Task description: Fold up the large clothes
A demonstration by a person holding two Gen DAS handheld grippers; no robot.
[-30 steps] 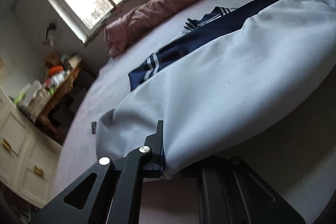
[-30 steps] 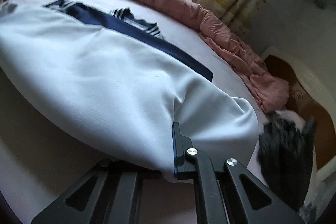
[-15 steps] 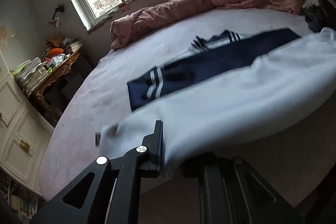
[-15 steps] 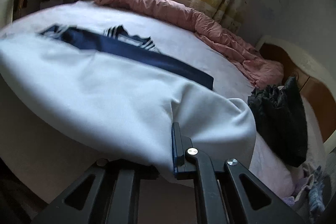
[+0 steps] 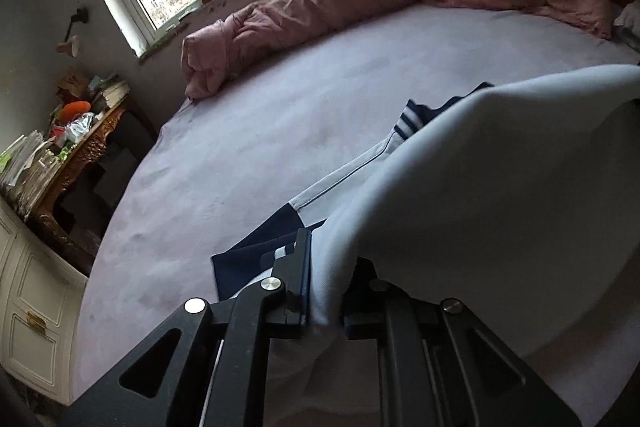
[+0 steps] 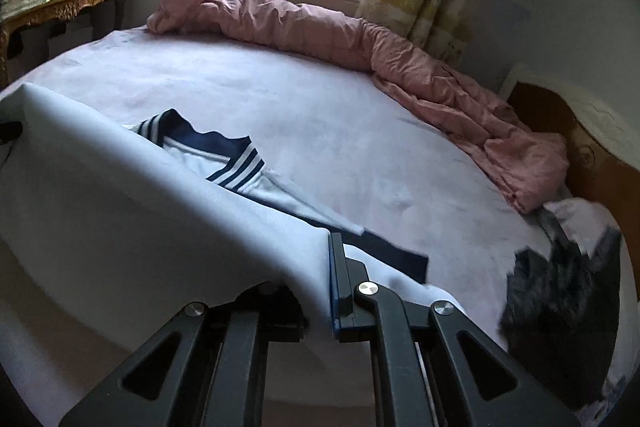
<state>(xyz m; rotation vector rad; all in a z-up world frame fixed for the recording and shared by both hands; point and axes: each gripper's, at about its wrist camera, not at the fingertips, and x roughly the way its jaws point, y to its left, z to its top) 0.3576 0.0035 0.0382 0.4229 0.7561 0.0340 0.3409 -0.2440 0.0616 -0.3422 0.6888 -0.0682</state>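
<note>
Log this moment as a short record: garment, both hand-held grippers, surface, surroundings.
garment: white top with navy striped trim, its near edge lifted off the bed
left hand-held gripper: shut on the white top's edge
right hand-held gripper: shut on the white top's edge
surface: bed with pale lilac sheet
surroundings: pink duvet bunched along the far side under the window; dark garment at the right; cluttered wooden table

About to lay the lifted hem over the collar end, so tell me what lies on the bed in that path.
Nothing visible does. Both grippers, left gripper and right gripper, pinch the white garment; only its own navy collar lies ahead. The pink duvet sits along the far edge.
</note>
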